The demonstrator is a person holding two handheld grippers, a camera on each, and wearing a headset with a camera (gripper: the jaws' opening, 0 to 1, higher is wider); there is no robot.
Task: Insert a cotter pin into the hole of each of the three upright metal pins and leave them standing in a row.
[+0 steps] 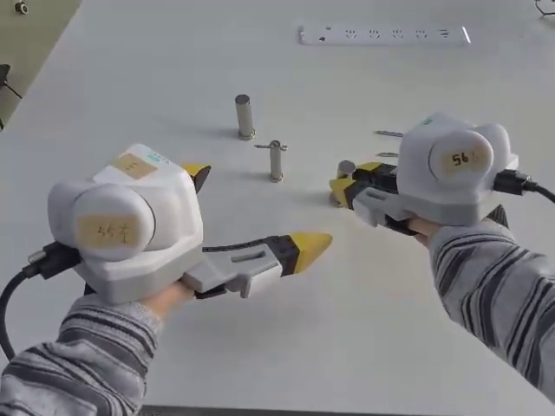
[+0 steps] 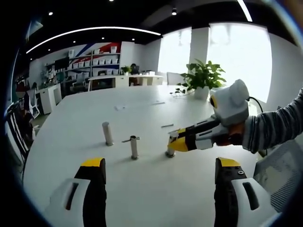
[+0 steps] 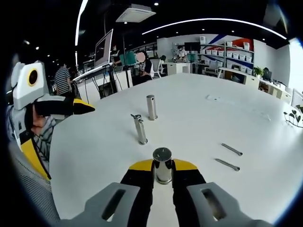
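Polished steel pin (image 3: pixel 163 163) clamped in right gripper (image 3: pixel 163 172)

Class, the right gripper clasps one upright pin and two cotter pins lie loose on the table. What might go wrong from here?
1. The right gripper holds the nearest pin close to the middle pin, which is already fitted; a sideways move might topple it.
2. The loose cotter pins lie flat and thin on the right gripper's side; the open left gripper would have to reach across the row and could knock a pin or fumble the pickup.
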